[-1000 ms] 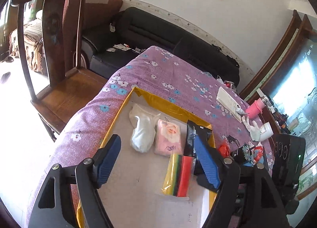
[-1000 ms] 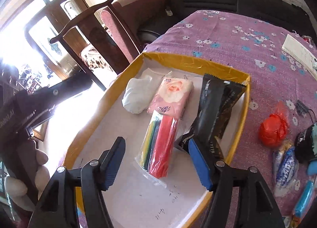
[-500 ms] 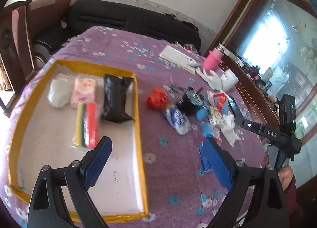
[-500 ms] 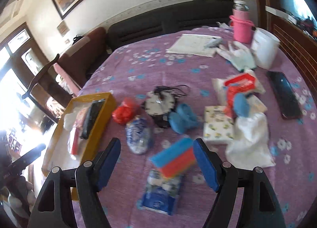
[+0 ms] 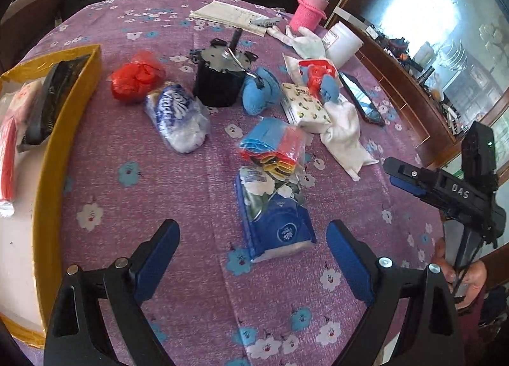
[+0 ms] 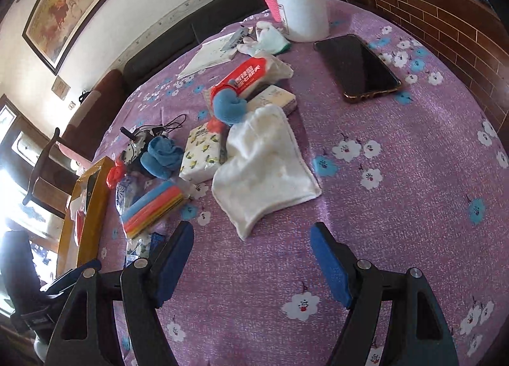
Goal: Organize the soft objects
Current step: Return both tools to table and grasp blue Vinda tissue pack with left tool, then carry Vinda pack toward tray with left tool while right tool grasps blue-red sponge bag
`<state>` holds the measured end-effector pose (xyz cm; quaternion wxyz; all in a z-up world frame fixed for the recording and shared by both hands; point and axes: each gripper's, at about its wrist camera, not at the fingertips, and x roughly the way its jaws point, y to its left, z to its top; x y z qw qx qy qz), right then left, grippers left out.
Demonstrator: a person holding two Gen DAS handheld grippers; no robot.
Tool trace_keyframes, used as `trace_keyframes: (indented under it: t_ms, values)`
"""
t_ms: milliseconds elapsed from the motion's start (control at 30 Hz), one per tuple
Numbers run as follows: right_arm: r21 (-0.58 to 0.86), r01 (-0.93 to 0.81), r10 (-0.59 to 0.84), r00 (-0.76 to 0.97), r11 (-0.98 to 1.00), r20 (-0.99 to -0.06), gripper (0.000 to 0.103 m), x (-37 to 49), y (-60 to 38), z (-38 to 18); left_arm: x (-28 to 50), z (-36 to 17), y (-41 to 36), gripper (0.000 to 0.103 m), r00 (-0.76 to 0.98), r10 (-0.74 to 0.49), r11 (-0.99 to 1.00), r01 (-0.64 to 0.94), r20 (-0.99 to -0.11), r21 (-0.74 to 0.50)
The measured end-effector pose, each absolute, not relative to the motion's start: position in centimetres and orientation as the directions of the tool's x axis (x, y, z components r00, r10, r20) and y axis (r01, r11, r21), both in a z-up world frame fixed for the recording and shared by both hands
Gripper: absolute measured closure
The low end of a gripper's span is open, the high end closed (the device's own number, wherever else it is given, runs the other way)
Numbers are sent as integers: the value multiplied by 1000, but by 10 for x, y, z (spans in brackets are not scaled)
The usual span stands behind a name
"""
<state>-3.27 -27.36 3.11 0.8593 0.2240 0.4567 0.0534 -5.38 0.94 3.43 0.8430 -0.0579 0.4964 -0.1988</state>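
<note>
The left gripper [image 5: 253, 246] hangs over the purple flowered bench [image 5: 165, 181], jaws wide and empty after just spreading further; a blue-and-white plastic tissue pack [image 5: 273, 216] lies just ahead between its fingers, untouched. Beyond that sits a clear bag of blue, red and yellow cloths [image 5: 273, 146]. The yellow-rimmed cardboard tray [image 5: 54, 143] is off to its left. The right gripper [image 6: 253, 257] also stands wide, freshly opened, nothing in it, with a crumpled white cloth [image 6: 264, 168] just ahead of its tips.
</note>
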Motion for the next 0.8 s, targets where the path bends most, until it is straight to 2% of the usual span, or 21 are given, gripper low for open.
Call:
trace_keyframes:
  t_ms: [300,367,400,433,500,800]
  values:
    - [447,161,280,583,880,-763,24,-36,-302,24,-40,11,-43,10,468,-241,940,329,-850,-86]
    - [447,163,281,580,879,-765,24,-36,-302,23,-43,11,-40,21,486,-228,943,327,-844,-67]
    - [447,161,283,579,880,-765,24,-35,-301,23,-45,13,-38,41,498,-215,945,323,-840,-51]
    - [449,158,286,579,879,-764,24,-35,-299,23,-45,14,-34,51,498,-218,946,321,-839,-55]
    - [457,143,302,575,878,-760,24,-32,-293,24,-47,17,-19,51,470,-292,938,311,-833,-153]
    - [519,17,445,490,855,-749,23,-9,-218,29,-76,35,36,51,488,-413,910,254,-769,-327]
